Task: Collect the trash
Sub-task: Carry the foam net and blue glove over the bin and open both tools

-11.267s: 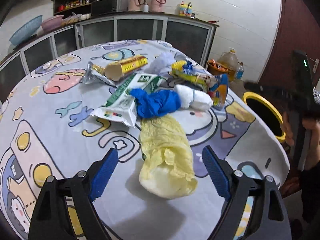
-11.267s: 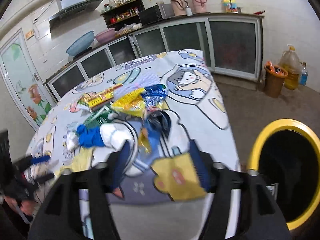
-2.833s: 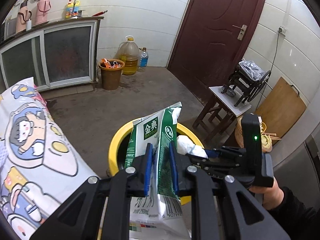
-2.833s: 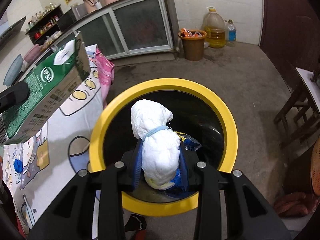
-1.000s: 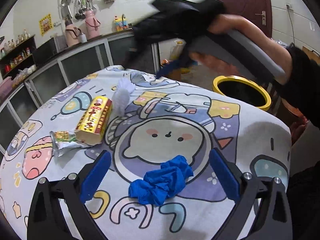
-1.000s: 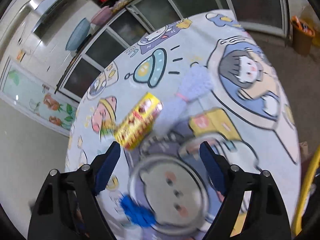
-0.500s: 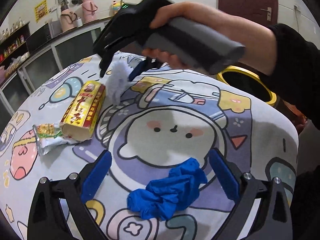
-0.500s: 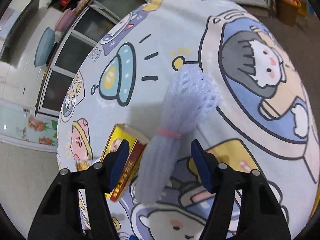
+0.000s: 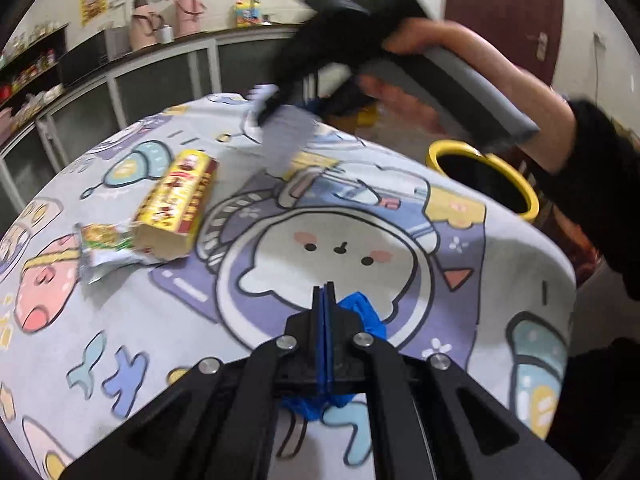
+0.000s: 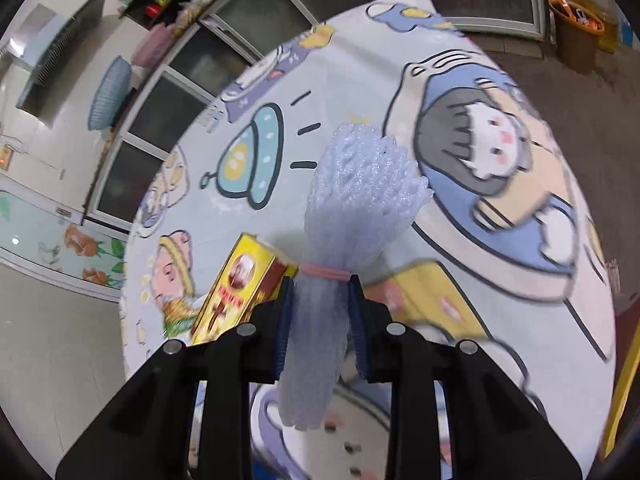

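A round bench [image 9: 140, 320] covered with a cartoon-printed cloth fills both views, in a kitchen with glass-fronted cabinets along the wall.

In the left wrist view, the left hand-held gripper [image 9: 325, 292] points down at the cloth with its two blue-padded fingers pressed together. A crumpled blue glove [image 9: 362, 312] bulges out to the right of the closed fingers, and more of it shows beneath them, so it appears pinched between the pads. Further away on the bench lies a long yellow box [image 9: 176, 204] on its side, with a crinkled snack wrapper [image 9: 106, 246] touching its near end. Beyond the bench's right edge stands a bin with a yellow rim [image 9: 528, 196] and a dark inside.

Across the bench, blurred, a person's hand [image 9: 404, 92] grips the grey handle of the right hand-held gripper [image 10: 322, 312].

In the right wrist view, that gripper's jaws are closing, and the pads already press on both sides of a pale lilac foam net sleeve [image 10: 360, 192]. The sleeve is tied at its waist by a pink rubber band [image 10: 324, 270] just above the fingertips; its upper part fans out wide, and its lower part hangs between the fingers. The yellow box [image 10: 236, 284] lies just left of the sleeve on the cloth.
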Motion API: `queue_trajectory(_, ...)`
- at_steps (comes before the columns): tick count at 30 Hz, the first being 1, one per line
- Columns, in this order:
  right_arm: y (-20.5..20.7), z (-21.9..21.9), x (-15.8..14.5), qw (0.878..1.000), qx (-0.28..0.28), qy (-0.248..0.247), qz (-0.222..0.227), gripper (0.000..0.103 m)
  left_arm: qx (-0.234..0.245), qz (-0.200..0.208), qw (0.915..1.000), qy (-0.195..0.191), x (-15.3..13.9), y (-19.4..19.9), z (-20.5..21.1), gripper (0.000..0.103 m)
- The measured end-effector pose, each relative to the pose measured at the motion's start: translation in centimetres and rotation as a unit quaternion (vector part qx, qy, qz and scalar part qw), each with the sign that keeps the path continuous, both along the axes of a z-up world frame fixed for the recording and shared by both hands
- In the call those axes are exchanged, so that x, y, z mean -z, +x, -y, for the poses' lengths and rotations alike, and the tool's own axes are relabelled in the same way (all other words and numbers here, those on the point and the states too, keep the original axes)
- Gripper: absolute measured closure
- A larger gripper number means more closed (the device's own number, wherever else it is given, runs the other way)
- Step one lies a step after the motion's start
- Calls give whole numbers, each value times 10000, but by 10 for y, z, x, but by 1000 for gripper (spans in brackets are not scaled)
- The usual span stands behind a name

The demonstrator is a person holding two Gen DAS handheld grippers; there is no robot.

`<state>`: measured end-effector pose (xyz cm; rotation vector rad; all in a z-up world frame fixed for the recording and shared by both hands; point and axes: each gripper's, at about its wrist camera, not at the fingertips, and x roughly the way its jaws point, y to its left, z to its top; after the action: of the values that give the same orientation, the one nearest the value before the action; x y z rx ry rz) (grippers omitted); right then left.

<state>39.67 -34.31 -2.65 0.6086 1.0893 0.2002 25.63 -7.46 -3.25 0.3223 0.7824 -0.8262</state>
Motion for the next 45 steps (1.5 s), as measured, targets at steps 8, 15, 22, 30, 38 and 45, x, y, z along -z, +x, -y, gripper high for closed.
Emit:
queue_trajectory(8, -91, 17, -29, 9987, -269, 103, 415, 77, -358, -3, 9988, -323, -23, -25, -30, 103)
queue_trajectory(15, -155, 31, -33, 9975, -303, 224, 596, 77, -376, 30, 9986, -370, -32, -53, -32, 103)
queue_trajectory(22, -207, 52, -19, 9970, -240, 330, 660, 77, -222, 53, 9992, -333, -37, -71, -7, 103)
queue_trajectory(30, -246, 97, -15, 9962, 92, 326, 799, 77, 162, 68, 9991, -377, -43, -82, 47, 103)
queue_trajectory(38, -281, 157, -20, 9926, 697, 192, 971, 77, 718, 86, 9965, -425, -53, -86, 109, 103)
queue_trajectory(45, -308, 207, -26, 9835, 1375, -149, 1164, 77, 1023, 66, 9933, -537, -62, -84, 163, 103)
